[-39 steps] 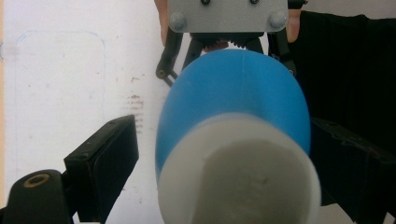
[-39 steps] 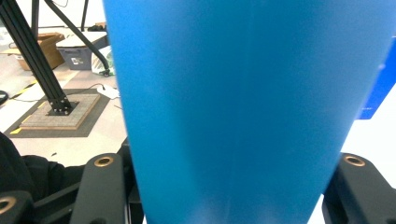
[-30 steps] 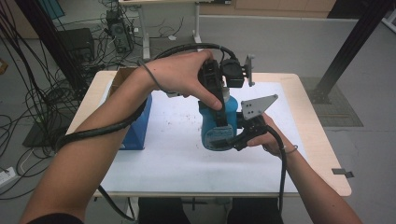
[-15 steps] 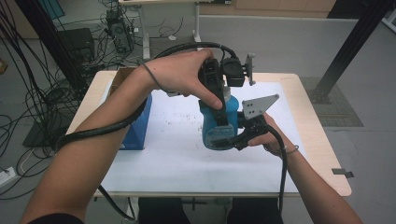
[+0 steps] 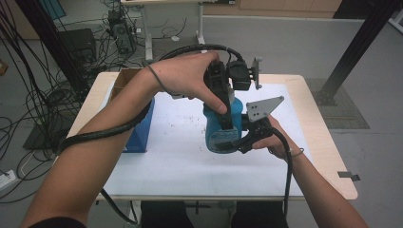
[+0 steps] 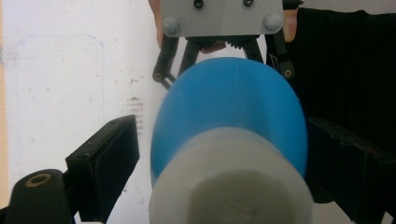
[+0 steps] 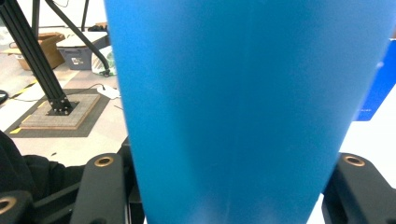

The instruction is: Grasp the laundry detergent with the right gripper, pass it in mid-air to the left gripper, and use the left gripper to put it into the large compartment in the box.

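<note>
A blue bottle [image 5: 219, 135] with a white cap [image 6: 229, 186] stands upright over the white sheet [image 5: 166, 156]. My right gripper [image 5: 232, 142] comes in from the right and is shut on the bottle's body [image 7: 243, 93], which sits between its jaws [image 7: 229, 186]. My left gripper [image 5: 222, 105] points straight down over the bottle's top. Its jaws have just been closing a little, and the cap sits between them [image 6: 222, 126]. A gap shows between the left pad [image 6: 109, 158] and the cap. The right gripper's grey plate [image 6: 222, 18] lies beyond the bottle [image 6: 233, 107].
A blue box [image 5: 140, 133] stands at the sheet's left edge, with an open cardboard box [image 5: 124, 78] behind it. The wooden table [image 5: 328, 142] ends close on the right. A black frame post [image 5: 356, 47] rises at the far right, and cables lie on the floor at left.
</note>
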